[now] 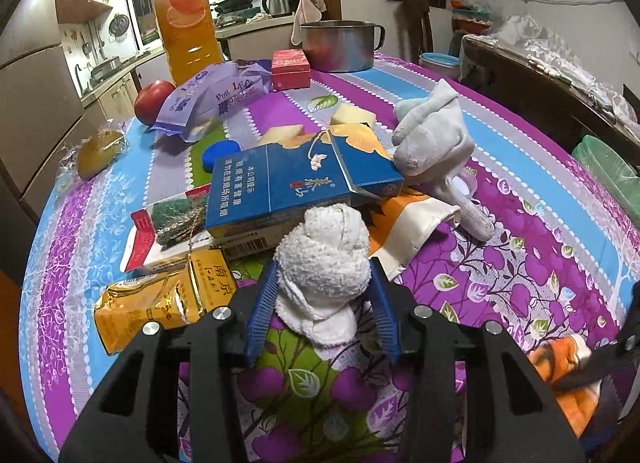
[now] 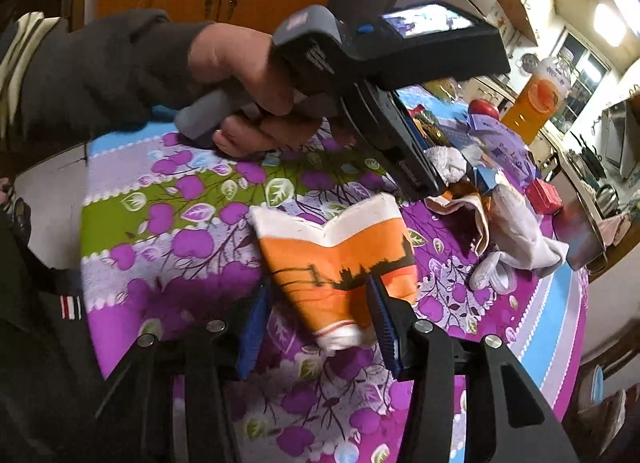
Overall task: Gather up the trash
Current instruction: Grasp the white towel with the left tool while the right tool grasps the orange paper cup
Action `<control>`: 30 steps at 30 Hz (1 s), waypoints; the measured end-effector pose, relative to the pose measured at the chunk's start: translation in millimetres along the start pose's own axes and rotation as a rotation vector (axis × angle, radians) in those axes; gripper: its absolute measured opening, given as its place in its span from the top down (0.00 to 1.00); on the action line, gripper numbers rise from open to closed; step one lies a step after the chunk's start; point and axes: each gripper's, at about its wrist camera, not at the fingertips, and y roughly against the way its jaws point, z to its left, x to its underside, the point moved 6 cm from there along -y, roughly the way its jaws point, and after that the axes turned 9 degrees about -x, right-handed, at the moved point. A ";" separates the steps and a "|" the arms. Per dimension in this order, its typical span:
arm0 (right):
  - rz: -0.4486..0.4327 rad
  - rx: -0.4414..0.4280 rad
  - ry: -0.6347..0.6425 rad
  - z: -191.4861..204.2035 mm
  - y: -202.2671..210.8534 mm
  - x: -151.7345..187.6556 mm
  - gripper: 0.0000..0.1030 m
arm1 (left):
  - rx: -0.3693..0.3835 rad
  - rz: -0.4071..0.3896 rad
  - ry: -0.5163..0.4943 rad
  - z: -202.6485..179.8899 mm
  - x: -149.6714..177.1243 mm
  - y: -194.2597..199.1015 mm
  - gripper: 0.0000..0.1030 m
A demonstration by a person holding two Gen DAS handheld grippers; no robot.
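Observation:
A rolled white cloth (image 1: 324,259) stands on the flowered tablecloth (image 1: 520,263), in front of a blue cigarette box (image 1: 296,183). My left gripper (image 1: 324,267) is shut on the roll, with a blue pad pressed against each side. In the right wrist view an orange and white cloth (image 2: 340,255) lies flat on the table between the pads of my right gripper (image 2: 319,281), which is open; one pad overlaps the cloth's edge. A hand (image 2: 248,75) holds the left gripper (image 2: 436,179) just beyond it. A gold packet (image 1: 160,299) and a purple wrapper (image 1: 216,99) lie nearby.
A grey sock (image 1: 432,143), red box (image 1: 290,69), apple (image 1: 152,101), pear (image 1: 100,151), juice bottle (image 1: 184,19) and metal pot (image 1: 340,45) crowd the far side of the table. A green bin (image 1: 608,171) stands off the right edge. A person's dark sleeve (image 2: 100,71) reaches in.

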 end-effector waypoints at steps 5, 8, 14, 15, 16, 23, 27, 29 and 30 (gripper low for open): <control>-0.061 0.023 -0.076 -0.3 -0.3 -2.2 0.73 | -0.010 -0.006 0.010 -0.6 -0.6 1.4 0.62; -0.123 0.045 -0.145 -5.0 10.2 -3.0 0.81 | -0.022 -0.020 0.026 -1.4 -0.2 6.1 0.64; -0.260 0.108 -0.328 -16.3 42.8 3.9 0.87 | -0.040 -0.061 0.069 -2.5 3.8 27.4 0.65; -0.273 0.116 -0.350 -18.8 47.1 7.3 0.87 | -0.046 -0.068 0.084 -1.3 4.7 33.1 0.65; -0.291 0.126 -0.379 -21.3 51.0 9.4 0.87 | -0.057 -0.072 0.096 0.0 5.3 37.5 0.65; -0.418 0.220 -0.588 -49.4 82.3 19.5 0.87 | -0.177 -0.117 0.198 7.8 9.4 78.4 0.65; -0.440 0.259 -0.632 -59.9 90.5 19.8 0.87 | -0.202 -0.158 0.236 3.5 7.2 101.1 0.65; -0.447 0.275 -0.642 -61.7 94.7 19.8 0.87 | -0.205 -0.172 0.238 -0.9 5.6 108.7 0.65; -0.449 0.284 -0.647 -62.2 97.5 20.5 0.87 | -0.205 -0.180 0.239 -4.2 4.6 113.2 0.65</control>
